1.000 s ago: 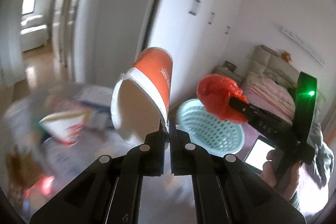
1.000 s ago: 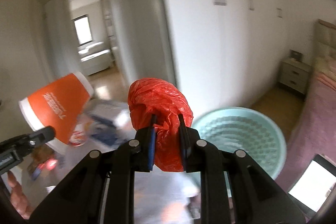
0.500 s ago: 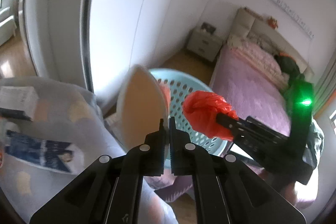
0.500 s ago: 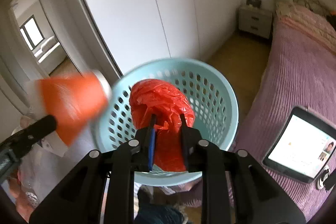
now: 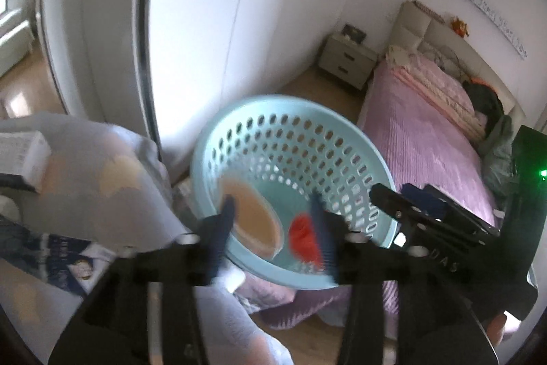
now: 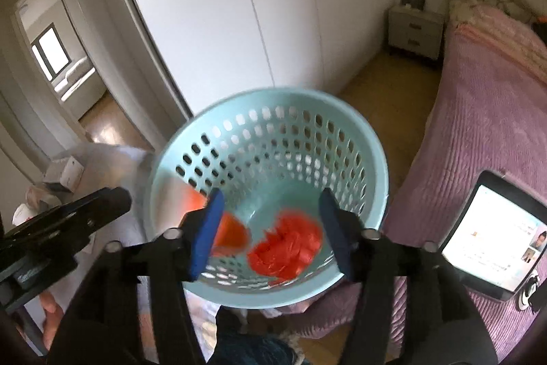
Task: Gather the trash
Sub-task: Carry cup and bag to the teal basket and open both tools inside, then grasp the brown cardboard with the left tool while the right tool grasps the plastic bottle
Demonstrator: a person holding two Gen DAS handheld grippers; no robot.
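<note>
Both grippers hang over a pale blue basket (image 6: pixel 355 132) with holes in its wall, and both are letting go. The right gripper (image 6: pixel 270 228) has its jaws opening, standing fairly wide, with nothing pressed between the blue pads. Below the gap, inside the basket, lies the crumpled red bag (image 6: pixel 287 245), closer to the right-hand finger but clear of it. Just to its left, partly hidden behind the left-hand finger, sits the orange cup (image 6: pixel 232 231), blurred.

The left gripper (image 5: pixel 273 228) also has its jaws opening, and nothing is pinched between them. Through its gap the cup (image 5: pixel 253 221) shows its tan inside, mouth facing up toward the camera, down in the basket (image 5: pixel 290 112). The red bag (image 5: pixel 302 236) lies beside the cup, right against the edge of the right-hand finger in this view.

The basket stands next to a bed with a pink cover (image 6: pixel 478 125).
</note>
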